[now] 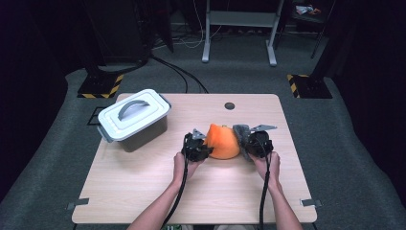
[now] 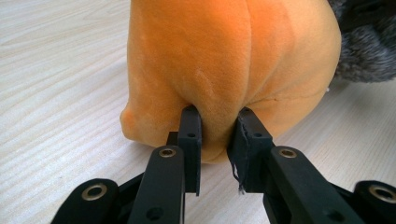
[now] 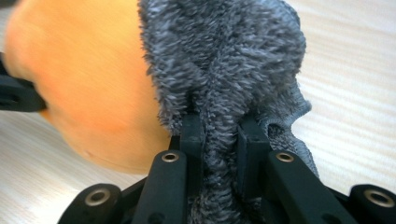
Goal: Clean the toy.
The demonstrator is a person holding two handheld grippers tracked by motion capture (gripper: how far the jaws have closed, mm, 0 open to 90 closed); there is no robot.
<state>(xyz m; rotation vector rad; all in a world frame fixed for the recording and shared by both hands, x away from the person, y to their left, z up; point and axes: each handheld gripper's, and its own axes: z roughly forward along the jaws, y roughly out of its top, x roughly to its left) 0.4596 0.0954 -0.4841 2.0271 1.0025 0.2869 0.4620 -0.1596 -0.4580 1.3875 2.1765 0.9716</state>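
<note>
- At the middle of the high view, an orange plush toy (image 1: pixel 223 142) with a grey furry part (image 1: pixel 242 135) on its right side sits on the pale wooden worktop (image 1: pixel 143 191), between the two hands.
- Left tongs (image 1: pixel 202 146) press against the toy's left flank and right tongs (image 1: pixel 245 143) meet its grey side; both forearms enter from the bottom edge of the frame.
- Toward the upper left of that view, a grey lidded box (image 1: pixel 134 120) stands well apart from the toy, its lid on and the handle lying flat.
- Across the left gripper view, the orange plush toy (image 2: pixel 229 60) takes up the upper centre, and the left tongs (image 2: pixel 219 126) are clenched on a small fold of its fabric low on the body, which puckers between the pads.
- Grey fur (image 2: pixel 366 42) shows at the upper right corner of this view.
- Up the centre of the right gripper view, the right tongs (image 3: pixel 222 130) are clamped on a thick bunch of the grey furry part (image 3: pixel 224 56), which bulges above the pads; the orange body (image 3: pixel 84 79) lies to the left, slightly blurred.
- Judging by the dents and folds, the toy is soft, light and yielding, not fragile or slippery; a pinch of loose fabric or pile holds well, though a shallow pinch may slide off the fur under a pull.
</note>
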